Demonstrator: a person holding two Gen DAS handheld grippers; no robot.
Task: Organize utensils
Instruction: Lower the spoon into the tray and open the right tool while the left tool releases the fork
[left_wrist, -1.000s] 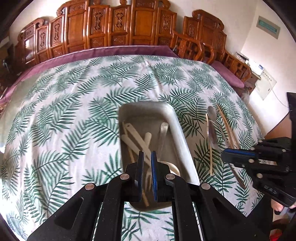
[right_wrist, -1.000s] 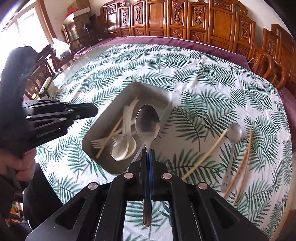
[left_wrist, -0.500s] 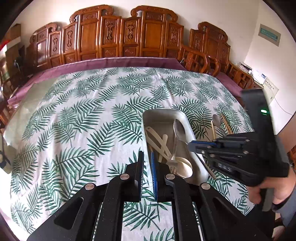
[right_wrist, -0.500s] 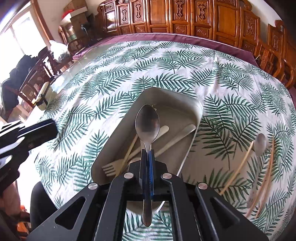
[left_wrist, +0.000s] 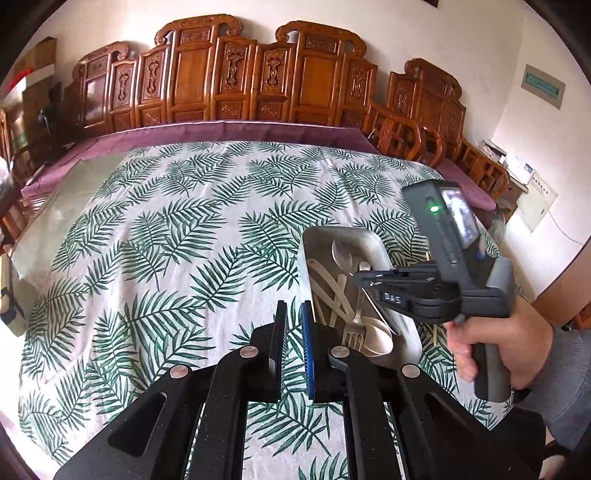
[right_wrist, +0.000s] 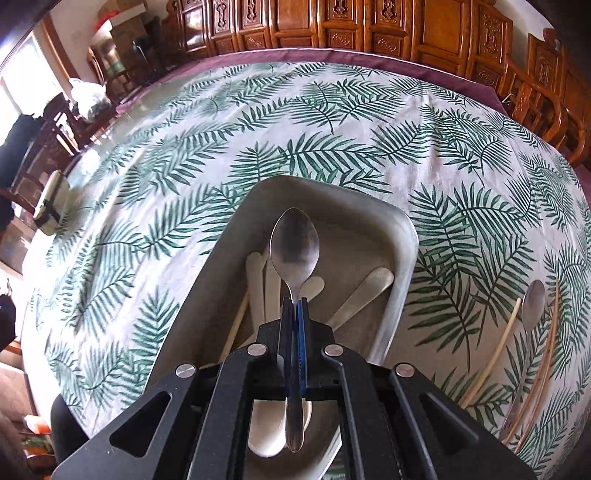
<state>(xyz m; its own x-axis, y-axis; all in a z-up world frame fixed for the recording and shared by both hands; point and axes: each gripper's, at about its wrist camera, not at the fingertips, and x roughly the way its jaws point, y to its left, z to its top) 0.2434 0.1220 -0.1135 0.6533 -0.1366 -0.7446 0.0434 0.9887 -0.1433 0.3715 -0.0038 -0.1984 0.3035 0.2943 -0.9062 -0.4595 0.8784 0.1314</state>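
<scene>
My right gripper (right_wrist: 294, 302) is shut on the neck of a metal spoon (right_wrist: 294, 247), bowl forward, held low over the metal tray (right_wrist: 402, 229). In the left wrist view the right gripper (left_wrist: 360, 278) hangs above the tray (left_wrist: 380, 251) with the spoon (left_wrist: 341, 253) pointing into it. The tray holds cream plastic utensils (right_wrist: 256, 280), a fork (left_wrist: 352, 334) and a metal handle (right_wrist: 365, 291). My left gripper (left_wrist: 294, 310) is shut and holds nothing, over the cloth just left of the tray. A second metal spoon (right_wrist: 533, 299) and chopsticks (right_wrist: 491, 354) lie right of the tray.
The table wears a white cloth with green fern leaves (left_wrist: 166, 258). Carved wooden chairs (left_wrist: 258, 81) line its far side and right end. A person's hand (left_wrist: 498, 347) grips the right tool. A small box (right_wrist: 51, 206) sits at the table's left edge.
The right gripper carried the spoon leftward and down until it hangs over the tray. The left gripper drew away to the left of the tray and rose a little.
</scene>
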